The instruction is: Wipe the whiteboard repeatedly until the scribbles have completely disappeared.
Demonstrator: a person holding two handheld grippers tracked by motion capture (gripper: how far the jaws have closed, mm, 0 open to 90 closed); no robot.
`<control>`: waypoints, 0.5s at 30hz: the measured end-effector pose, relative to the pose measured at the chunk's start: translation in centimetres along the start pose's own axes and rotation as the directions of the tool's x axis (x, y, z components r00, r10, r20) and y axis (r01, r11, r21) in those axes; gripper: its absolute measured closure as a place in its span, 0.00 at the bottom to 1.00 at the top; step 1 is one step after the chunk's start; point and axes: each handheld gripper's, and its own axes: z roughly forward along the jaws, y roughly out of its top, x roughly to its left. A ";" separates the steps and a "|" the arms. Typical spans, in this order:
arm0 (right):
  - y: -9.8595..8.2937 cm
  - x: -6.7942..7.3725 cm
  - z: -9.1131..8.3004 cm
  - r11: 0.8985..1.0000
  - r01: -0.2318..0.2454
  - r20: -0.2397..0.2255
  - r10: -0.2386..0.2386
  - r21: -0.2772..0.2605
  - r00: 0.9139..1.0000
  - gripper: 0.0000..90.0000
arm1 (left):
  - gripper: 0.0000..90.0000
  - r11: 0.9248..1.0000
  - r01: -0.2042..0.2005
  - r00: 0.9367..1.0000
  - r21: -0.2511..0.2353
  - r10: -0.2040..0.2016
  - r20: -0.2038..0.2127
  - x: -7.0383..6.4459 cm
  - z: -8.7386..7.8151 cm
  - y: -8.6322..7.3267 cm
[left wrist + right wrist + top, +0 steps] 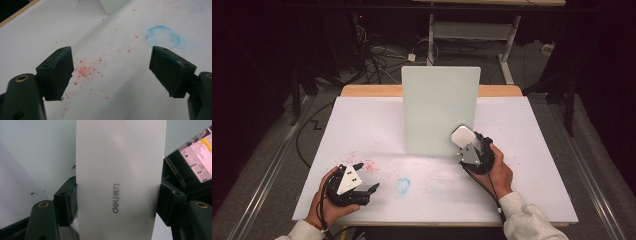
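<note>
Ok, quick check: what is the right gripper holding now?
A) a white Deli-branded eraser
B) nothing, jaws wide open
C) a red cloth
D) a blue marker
A: the right gripper has its jaws closed on the sides of the white Deli-branded eraser, held against the upright whiteboard.

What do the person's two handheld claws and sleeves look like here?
Both are black. The left claw and right claw each carry a grey three-cornered plate on top. In the left gripper view the jaw blocks are chunky black wedges with blue smears on their edges, on arms with brass-ringed holes. A black cable trails from the right one. The sleeves are light grey.
</note>
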 end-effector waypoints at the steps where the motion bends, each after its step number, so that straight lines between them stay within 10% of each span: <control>1: -0.1 0.3 0.0 1.000 0.005 -0.009 -0.005 0.006 1.000 0.34 | 0.21 1.000 -0.001 1.000 -0.001 0.001 0.000 0.0 0.0 0.0; 6: 0.0 1.6 0.1 0.996 0.086 0.001 -0.086 0.006 0.996 0.34 | 0.21 1.000 -0.001 1.000 0.001 0.001 -0.001 0.0 0.0 0.0; 15: 2.4 3.2 0.6 0.994 0.085 -0.048 -0.088 -0.067 0.995 0.34 | 0.21 1.000 0.000 1.000 0.005 0.000 0.003 -0.1 0.2 0.1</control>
